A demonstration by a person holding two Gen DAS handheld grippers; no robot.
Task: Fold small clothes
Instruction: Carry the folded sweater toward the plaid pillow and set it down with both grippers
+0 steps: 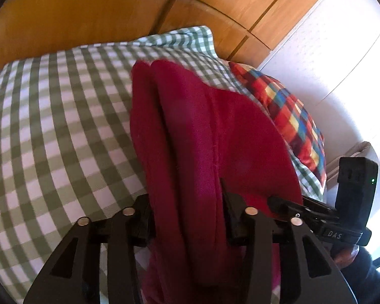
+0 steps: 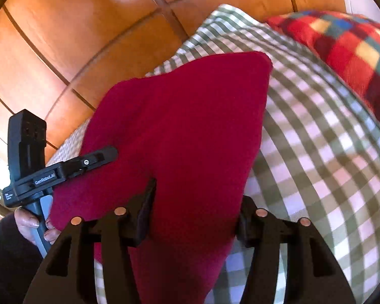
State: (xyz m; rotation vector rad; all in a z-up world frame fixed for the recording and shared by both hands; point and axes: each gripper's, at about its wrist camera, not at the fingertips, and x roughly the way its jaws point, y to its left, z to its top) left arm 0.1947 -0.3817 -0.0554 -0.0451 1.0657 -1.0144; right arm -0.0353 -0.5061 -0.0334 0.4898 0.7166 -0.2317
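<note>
A bed covered in a green-and-white checked cloth [image 1: 50,116] fills both views, and behind it stand orange-brown wooden panels [image 2: 63,38] divided by dark seams. A multicoloured checked pillow [image 1: 291,116] lies at the far right of the bed, next to a white wall [image 1: 329,50] bright with daylight. The dark red garment [image 1: 190,131] lies in folds on the checked cloth, running from the near edge toward the far side. The left gripper [image 1: 187,217] has a thick fold of the garment between its half-spread fingers, which press on the fabric from both sides. The right gripper [image 2: 195,215] pinches another bunch of the same garment just beside it. A hand [image 2: 35,225] holds the left gripper's grey handle.
</note>
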